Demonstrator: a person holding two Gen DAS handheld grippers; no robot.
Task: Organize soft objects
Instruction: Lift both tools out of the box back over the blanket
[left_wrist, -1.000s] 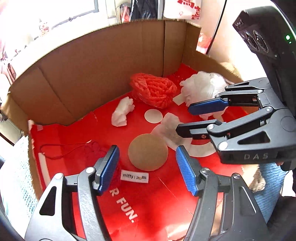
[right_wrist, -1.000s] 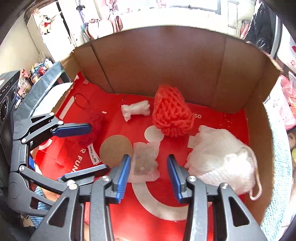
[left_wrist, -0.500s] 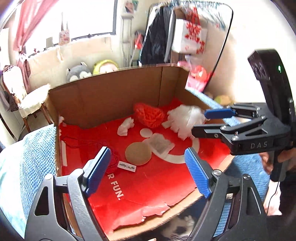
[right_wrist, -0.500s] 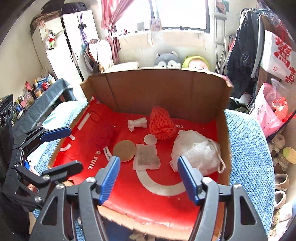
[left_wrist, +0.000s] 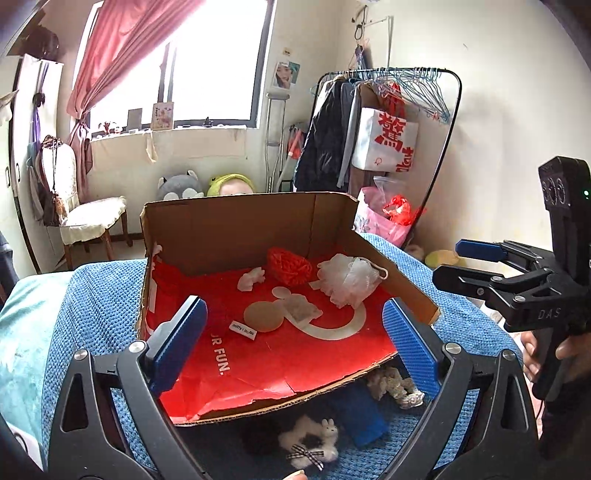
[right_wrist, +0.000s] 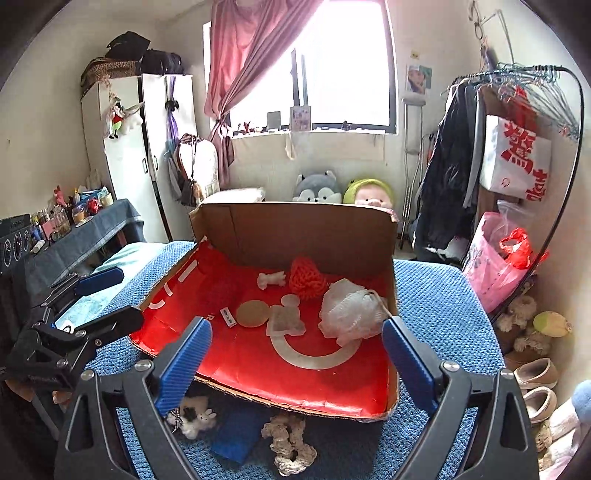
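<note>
An open cardboard box (left_wrist: 229, 225) (right_wrist: 295, 225) with a red floor sits on a blue blanket. Inside lie a red knitted piece (left_wrist: 289, 263) (right_wrist: 308, 278), a white mesh pouf (left_wrist: 347, 278) (right_wrist: 347, 310), a small white plush (left_wrist: 250, 277) (right_wrist: 271, 278), a tan round sponge (left_wrist: 264, 316) (right_wrist: 252, 313) and a pale flat pad (left_wrist: 302, 311) (right_wrist: 286, 321). My left gripper (left_wrist: 293, 347) (right_wrist: 107, 297) is open and empty, back from the box's front edge. My right gripper (right_wrist: 295, 362) (left_wrist: 458, 262) is open and empty too.
In front of the box on the blanket lie a small white and black plush (left_wrist: 314, 439) (right_wrist: 192, 417), a blue block (left_wrist: 364, 413) (right_wrist: 234, 435) and a beige knotted toy (left_wrist: 393, 384) (right_wrist: 290, 443). A clothes rack (left_wrist: 388, 122) stands at the right, a chair (left_wrist: 92, 221) at the left.
Both grippers have pulled back and up out of the box and opened wider. The whole box and room now show.
</note>
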